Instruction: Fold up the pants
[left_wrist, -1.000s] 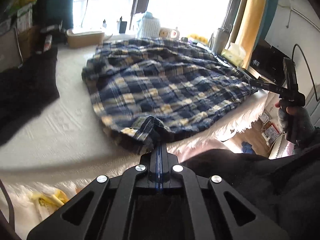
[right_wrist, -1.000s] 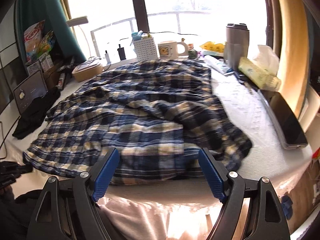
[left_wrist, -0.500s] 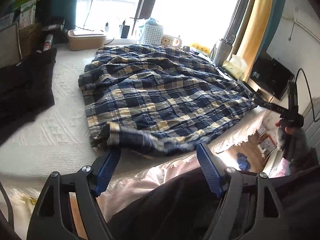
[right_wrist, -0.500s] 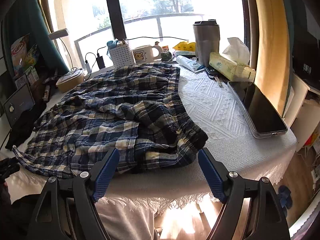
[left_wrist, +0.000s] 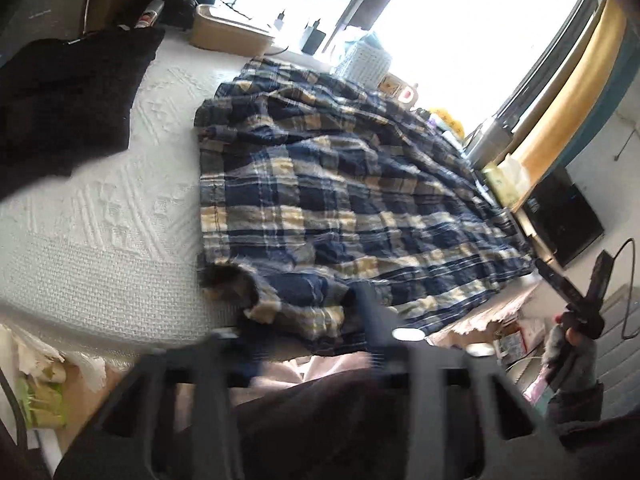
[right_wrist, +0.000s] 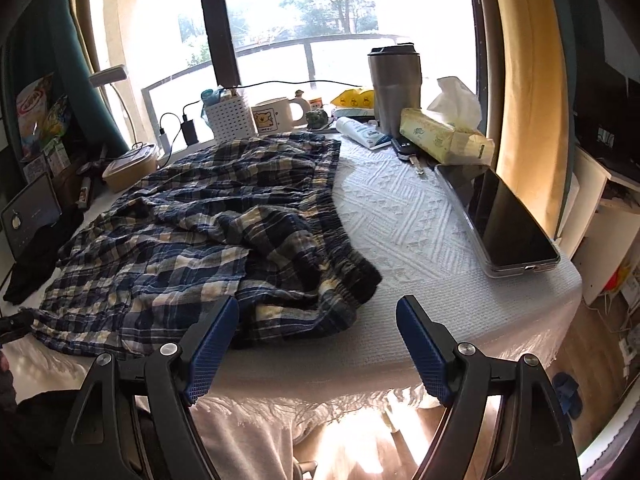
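Where window lights room, plaid pants [right_wrist: 208,236] cover white tablecloth [right_wrist: 404,216]

We are in a lived-in room of a home, at a table [right_wrist: 420,216] under a white woven cloth, pushed against a big window [right_wrist: 340,4] with trees outside. Yellow curtains [right_wrist: 524,92] hang at the side. Along the sill we see a cartoon mug [right_wrist: 276,116], a steel travel cup [right_wrist: 394,88], a tissue box [right_wrist: 444,140], a white basket [right_wrist: 232,120] and chargers. Plaid pants [right_wrist: 200,240] lie on the cloth, and a phone [right_wrist: 516,232] rests nearby.
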The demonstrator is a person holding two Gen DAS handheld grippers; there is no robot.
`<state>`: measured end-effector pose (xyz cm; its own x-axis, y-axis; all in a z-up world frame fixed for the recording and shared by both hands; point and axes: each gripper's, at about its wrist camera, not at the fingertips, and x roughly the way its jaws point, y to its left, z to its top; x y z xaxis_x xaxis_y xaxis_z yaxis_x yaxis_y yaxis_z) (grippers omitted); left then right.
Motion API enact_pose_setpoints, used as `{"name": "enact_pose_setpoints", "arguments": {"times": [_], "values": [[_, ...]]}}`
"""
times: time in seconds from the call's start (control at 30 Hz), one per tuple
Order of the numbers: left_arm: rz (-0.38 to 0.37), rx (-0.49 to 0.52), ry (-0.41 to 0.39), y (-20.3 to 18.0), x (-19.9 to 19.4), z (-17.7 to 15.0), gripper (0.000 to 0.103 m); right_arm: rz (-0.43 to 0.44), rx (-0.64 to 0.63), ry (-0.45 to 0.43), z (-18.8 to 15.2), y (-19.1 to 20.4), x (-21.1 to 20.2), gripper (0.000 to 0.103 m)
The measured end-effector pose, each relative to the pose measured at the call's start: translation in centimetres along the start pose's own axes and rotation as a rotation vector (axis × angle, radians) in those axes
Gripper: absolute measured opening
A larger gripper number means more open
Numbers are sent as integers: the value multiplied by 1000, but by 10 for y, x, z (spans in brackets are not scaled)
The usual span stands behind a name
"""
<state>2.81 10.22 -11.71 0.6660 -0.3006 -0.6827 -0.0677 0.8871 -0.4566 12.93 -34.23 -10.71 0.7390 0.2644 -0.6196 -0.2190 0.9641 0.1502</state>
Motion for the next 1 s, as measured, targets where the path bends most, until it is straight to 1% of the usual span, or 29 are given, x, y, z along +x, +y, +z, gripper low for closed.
{"name": "enact_pose_setpoints", "arguments": {"times": [0.1,0.13,0.17,0.27,0.3,0.37,0.4,0.43,0.47,0.5,0.6,0.73,0.8,1.0], "values": [[-7,13,10,-1,2,-1,2,11,28,-20,-1,-17,-2,81],[-7,28,7,-3,1,-1,2,21,28,-26,-1,-20,-2,73],[1,51,-6,-6,-1,0,2,30,24,-32,0,-22,-2,68],[-12,93,-40,-10,-14,5,1,82,29,-46,3,-29,7,60],[-16,102,-59,-11,-21,9,1,94,37,-36,4,-30,14,55],[-32,109,-90,-11,-31,16,1,127,38,-9,5,-29,26,51],[-37,113,-112,-12,-38,19,1,142,33,5,4,-27,31,37],[-39,116,-129,-12,-44,22,1,142,26,16,4,-23,34,25],[-42,118,-149,-13,-52,27,1,146,16,16,3,-20,34,21],[-43,119,-163,-14,-56,29,0,147,4,2,4,-16,29,15],[-52,137,-199,-19,-72,41,0,137,-23,-47,12,-6,9,11],[-80,174,-263,-32,-101,57,0,105,-51,-106,30,5,-22,10],[-92,189,-288,-38,-112,64,0,98,-47,-122,40,7,-33,10],[-105,266,-351,-60,-131,93,0,67,-34,-164,69,8,-48,10]]}}
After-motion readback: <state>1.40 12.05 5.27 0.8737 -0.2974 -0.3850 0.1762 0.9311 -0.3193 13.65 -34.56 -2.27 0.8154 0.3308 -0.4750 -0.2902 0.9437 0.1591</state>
